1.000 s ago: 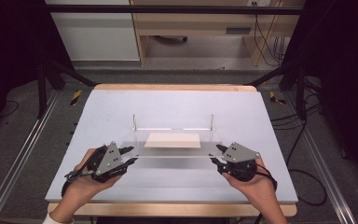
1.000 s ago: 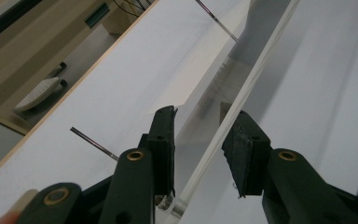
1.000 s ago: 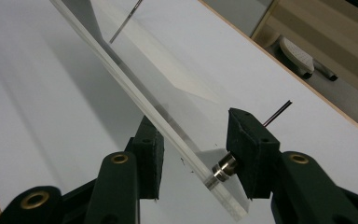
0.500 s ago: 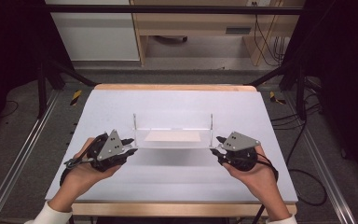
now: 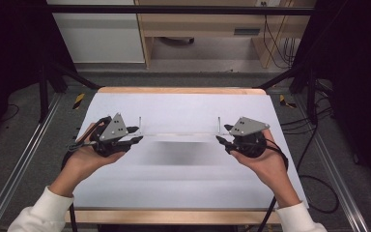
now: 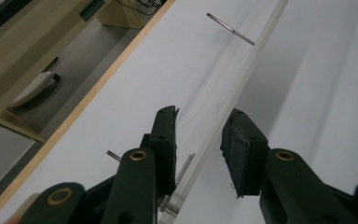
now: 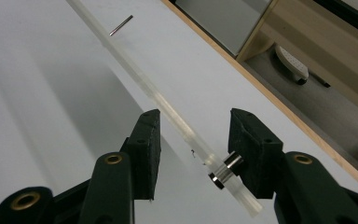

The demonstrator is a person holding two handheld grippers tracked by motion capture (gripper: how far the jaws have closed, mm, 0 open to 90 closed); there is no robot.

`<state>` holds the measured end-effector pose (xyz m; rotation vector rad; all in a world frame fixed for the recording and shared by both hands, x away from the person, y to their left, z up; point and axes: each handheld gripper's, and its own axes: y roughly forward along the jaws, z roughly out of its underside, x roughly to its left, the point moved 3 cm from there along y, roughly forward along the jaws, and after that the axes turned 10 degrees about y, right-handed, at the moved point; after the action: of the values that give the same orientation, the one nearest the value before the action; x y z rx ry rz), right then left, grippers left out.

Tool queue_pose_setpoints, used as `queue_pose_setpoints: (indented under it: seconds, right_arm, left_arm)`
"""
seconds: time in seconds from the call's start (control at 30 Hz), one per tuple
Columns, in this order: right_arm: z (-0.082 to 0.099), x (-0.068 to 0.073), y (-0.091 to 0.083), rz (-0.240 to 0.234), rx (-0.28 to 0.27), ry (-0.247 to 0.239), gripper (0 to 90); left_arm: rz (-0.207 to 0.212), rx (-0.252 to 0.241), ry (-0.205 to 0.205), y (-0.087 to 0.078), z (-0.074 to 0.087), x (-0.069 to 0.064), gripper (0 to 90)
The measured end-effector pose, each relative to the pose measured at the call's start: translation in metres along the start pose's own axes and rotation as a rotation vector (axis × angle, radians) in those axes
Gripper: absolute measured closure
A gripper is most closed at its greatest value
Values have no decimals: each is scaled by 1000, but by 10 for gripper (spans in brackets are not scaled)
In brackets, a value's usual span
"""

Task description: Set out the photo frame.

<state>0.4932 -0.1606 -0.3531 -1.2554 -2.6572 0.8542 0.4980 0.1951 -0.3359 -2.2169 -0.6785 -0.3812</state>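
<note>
Clear rod [image 5: 178, 135] blurred; grip contact unclear.

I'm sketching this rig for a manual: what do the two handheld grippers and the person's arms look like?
Each hand carries a black gripper, the left gripper and the right gripper, topped by a grey three-cornered plate with small holes. Both have two black jaws with brass-coloured pivot rings and rough dark pads. A black cable trails from the right one. The person wears white sleeves with ribbed cuffs.

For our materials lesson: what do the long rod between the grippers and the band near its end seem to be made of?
Rod: probably frosted, translucent plastic or acrylic; milky, and light passes through. Band: likely polished metal; silvery, with bright reflections.
</note>
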Motion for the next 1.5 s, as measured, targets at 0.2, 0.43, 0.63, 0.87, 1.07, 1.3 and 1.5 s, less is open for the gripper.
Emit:
queue_pose_setpoints:
  seconds: [0.2, 0.43, 0.63, 0.87, 1.07, 1.3, 1.5]
  right_arm:
    - [-11, -11, 6, -1, -19, 5, 518]
    - [-19, -20, 13, -10, -57, 18, 479]
    - [-23, -27, 18, -24, -80, 36, 473]
    - [-24, -33, 22, -33, -107, 56, 471]
    - [-24, -39, 26, -48, -120, 76, 467]
    - [-28, -45, 31, -48, -137, 90, 458]
    - [-33, -52, 37, -40, -156, 113, 446]
  left_arm:
    - [14, -5, -10, 4, -5, 17, 646]
    - [28, -17, -26, 8, -8, 32, 639]
    - [37, -15, -26, 10, -11, 41, 636]
    - [46, -18, -28, 13, -12, 50, 632]
    - [53, -24, -32, 16, -12, 57, 628]
    - [61, -21, -27, 21, -14, 68, 624]
    - [62, -22, -27, 27, -14, 80, 616]
